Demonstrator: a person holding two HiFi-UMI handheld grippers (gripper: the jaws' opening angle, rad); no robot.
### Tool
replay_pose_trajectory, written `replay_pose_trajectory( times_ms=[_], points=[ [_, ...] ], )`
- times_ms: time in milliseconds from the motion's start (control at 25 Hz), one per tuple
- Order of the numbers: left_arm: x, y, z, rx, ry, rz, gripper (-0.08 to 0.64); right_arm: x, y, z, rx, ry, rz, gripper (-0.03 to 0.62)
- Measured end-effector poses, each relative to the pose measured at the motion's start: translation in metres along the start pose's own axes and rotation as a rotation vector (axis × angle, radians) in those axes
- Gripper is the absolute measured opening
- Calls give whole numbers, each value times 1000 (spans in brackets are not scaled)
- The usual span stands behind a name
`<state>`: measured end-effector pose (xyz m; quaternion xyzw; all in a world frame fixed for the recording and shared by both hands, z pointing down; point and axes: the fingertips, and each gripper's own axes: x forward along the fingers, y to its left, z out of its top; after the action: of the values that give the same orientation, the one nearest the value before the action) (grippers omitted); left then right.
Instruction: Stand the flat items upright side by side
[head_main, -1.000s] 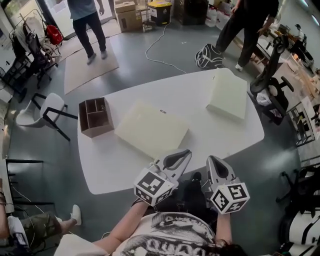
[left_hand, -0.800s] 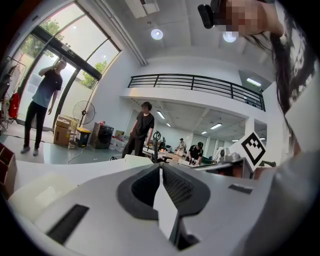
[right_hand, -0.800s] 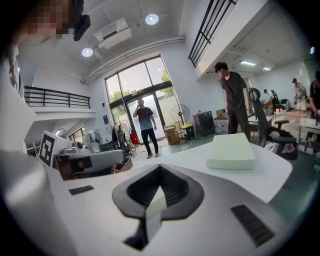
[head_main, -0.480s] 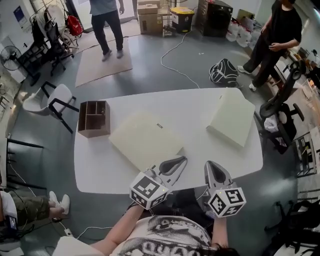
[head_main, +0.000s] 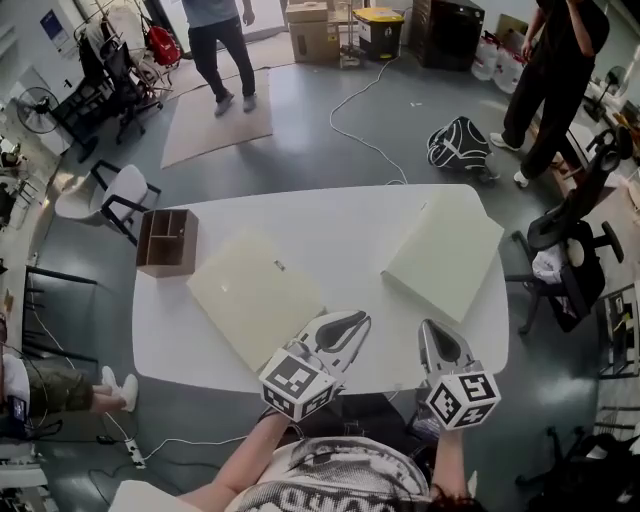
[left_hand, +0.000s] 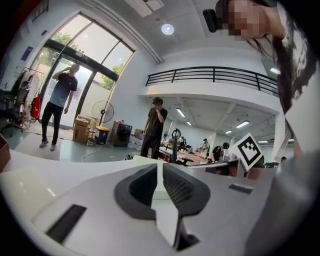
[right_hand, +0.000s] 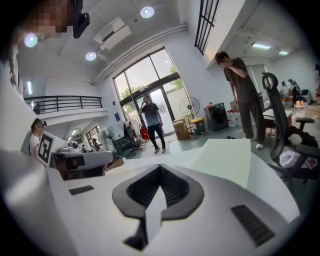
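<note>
Table (head_main: 340, 225) edge partly hidden behind closed left tool (head_main: 352, 319), right tool (head_main: 433, 326).

Head view overhead, gripper views low along table (head_main: 340, 230)

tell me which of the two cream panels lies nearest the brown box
The left panel: its corner lies close to the brown box. The other panel lies flat well off to the right, far from the box.

two cream flat panels, left panel (head_main: 255, 295) and right panel (head_main: 443, 252), lie flat on white tabletop (head_main: 340, 225); brown divider box (head_main: 166, 240) far left.
</note>
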<state>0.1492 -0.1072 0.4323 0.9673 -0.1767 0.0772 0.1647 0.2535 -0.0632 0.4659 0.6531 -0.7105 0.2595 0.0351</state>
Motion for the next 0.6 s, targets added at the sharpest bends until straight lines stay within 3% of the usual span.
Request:
replay_pose_trajectory(
  times_ms=[280, 440, 600],
  points=[
    [37, 7, -13, -31, 51, 64, 29, 9, -61, 4, 23, 25, 8, 0],
    [60, 13, -22, -15, 100, 81, 116, 19, -100, 11, 36, 26, -5, 0],
    [83, 20, -33, 5, 113, 88, 125, 30, -146, 14, 68, 36, -38, 0]
  ],
)
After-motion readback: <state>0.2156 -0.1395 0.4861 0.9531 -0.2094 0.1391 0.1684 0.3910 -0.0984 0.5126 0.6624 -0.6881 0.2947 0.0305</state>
